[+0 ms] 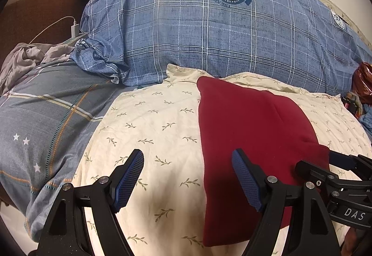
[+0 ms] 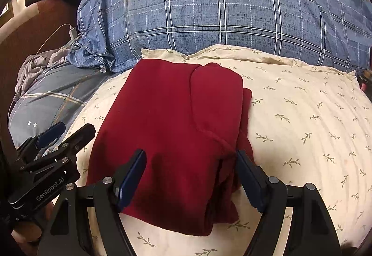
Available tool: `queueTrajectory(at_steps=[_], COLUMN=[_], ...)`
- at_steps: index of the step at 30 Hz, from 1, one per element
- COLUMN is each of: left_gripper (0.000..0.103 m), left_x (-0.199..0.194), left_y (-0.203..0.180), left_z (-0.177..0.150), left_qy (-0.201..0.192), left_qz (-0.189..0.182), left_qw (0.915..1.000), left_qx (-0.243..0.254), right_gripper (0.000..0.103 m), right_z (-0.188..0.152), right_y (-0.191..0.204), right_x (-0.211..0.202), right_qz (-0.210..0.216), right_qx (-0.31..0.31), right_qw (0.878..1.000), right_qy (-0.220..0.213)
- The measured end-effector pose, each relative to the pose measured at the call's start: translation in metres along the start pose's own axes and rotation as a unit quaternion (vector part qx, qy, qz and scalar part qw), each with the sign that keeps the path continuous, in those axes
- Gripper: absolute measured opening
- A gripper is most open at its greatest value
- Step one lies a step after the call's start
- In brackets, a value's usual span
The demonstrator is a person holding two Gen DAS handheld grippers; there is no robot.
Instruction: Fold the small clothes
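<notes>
We see a bed point(image 1: 46, 116) with a big blue plaid duvet point(image 1: 197, 30) heaped along its far edge. In front of the duvet lies a cream pillow point(image 1: 151, 130) printed with small sprigs, and it carries the task's thing. A folded red garment point(image 2: 167, 135) rests on the pillow, running from the pillow's far edge to its near edge, left of the middle in the right wrist view. Its right side shows layered folds stacked one on another. A crumpled grey cloth point(image 1: 25, 58) sits at the bed's left edge, with a white charger point(image 1: 74, 29) and its cable just behind it.

Our left gripper point(image 1: 187, 178) hangs over the pillow's near edge with its fingers wide and nothing between them; one finger stands over the garment's left edge. Our right gripper point(image 2: 191, 177) hovers over the garment's near end, fingers wide, gripping nothing.
</notes>
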State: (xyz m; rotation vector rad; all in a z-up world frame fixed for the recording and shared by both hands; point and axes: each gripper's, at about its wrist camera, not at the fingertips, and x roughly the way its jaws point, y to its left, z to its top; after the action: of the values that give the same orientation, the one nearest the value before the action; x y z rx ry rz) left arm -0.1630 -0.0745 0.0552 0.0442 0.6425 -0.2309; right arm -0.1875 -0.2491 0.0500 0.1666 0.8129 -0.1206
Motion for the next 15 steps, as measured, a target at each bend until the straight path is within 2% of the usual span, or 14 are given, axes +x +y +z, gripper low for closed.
queueTrajectory(at_steps=[15], left_gripper=[0.078], left_x=[0.0008], left_y=[-0.0003], left_z=[0.0], left_qy=[0.001], left_qz=[0.001], left_qw=[1.0], left_qx=[0.002], right_gripper=[0.079], right_z=[-0.0001], right_y=[-0.0008], right_x=[0.0028], right_qz=[0.0], right_qx=[-0.001], right_qw=[1.0], right_qy=[0.006])
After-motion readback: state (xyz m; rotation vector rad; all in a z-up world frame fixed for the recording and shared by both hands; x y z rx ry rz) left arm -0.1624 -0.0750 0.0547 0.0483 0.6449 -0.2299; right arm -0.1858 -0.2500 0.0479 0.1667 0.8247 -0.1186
